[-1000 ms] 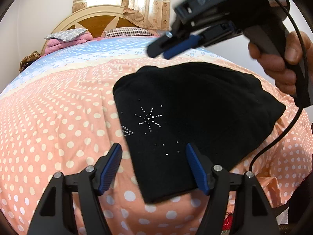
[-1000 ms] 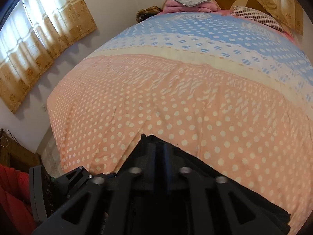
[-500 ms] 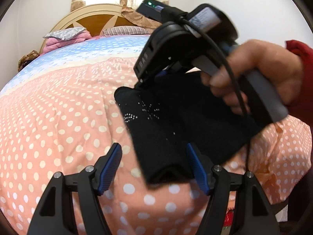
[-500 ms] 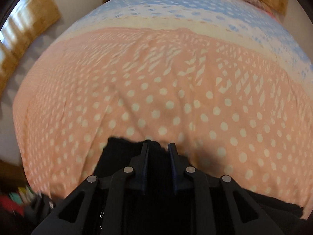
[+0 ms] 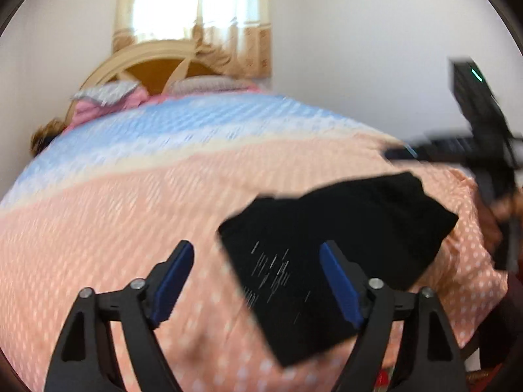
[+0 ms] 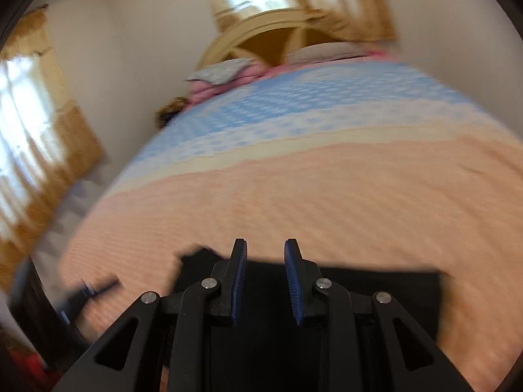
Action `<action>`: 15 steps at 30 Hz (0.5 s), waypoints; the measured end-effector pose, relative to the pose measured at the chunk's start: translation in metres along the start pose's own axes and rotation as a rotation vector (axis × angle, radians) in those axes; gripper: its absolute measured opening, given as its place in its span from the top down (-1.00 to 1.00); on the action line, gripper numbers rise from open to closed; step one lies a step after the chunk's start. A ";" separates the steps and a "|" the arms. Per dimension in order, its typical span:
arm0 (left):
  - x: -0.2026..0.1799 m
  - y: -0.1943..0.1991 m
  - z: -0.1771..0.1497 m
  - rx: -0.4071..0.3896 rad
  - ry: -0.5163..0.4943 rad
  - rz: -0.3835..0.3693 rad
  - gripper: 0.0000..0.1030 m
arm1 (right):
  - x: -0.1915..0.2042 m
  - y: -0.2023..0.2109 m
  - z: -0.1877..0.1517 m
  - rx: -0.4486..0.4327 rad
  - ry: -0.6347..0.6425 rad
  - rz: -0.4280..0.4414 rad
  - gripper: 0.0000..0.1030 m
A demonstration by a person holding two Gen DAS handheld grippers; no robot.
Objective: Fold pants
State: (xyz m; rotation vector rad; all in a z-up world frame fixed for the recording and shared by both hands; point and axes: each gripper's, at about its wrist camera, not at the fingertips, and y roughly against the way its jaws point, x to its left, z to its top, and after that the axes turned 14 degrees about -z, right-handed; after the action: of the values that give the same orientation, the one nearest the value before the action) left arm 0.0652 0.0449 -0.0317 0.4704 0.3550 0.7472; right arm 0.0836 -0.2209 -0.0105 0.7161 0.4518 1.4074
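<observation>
Covering nearly the whole of both views, the bed point(image 5: 130, 202) wears a spread that runs peach with white dots up close, then a cream band, then blue toward twelve o'clock, where the arched wooden headboard point(image 5: 153, 72) and the curtained window point(image 5: 193, 16) stand. Pink and grey pillows point(image 5: 104, 98) lie at the headboard's foot, about eleven o'clock.

On the peach part lie the folded black pants point(image 5: 327, 245), a flat dark packet with small sparkling studs, at roughly four o'clock in the left wrist view and along six o'clock in the right wrist view point(image 6: 376, 294).

The left gripper point(image 5: 258, 281) stands wide; its jaws have just been opening, and they grip nothing, the pants' near corner showing beyond and between the blue pads without contact that can be seen. The right gripper point(image 6: 264, 277) sits above the pants with a narrow gap between its fingers; its jaws have opened slightly, and nothing is between them. From the left wrist view it shows blurred at three o'clock point(image 5: 408, 153), held by a hand point(image 5: 503, 215).
</observation>
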 end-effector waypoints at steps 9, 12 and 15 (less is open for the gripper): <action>-0.004 -0.094 0.017 0.206 0.074 0.021 -0.85 | -0.086 0.035 -0.073 0.077 -0.153 -0.219 0.51; 0.007 -0.091 0.014 0.219 0.154 0.047 -1.00 | -0.091 0.003 -0.089 0.155 -0.205 -0.213 0.35; 0.006 -0.093 0.014 0.242 0.173 0.053 -1.00 | -0.096 -0.011 -0.090 0.128 -0.283 -0.205 0.10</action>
State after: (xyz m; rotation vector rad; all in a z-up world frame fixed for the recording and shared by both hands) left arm 0.1280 -0.0136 -0.0697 0.6465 0.6004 0.8027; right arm 0.0181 -0.2994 -0.0945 0.9311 0.3827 1.0726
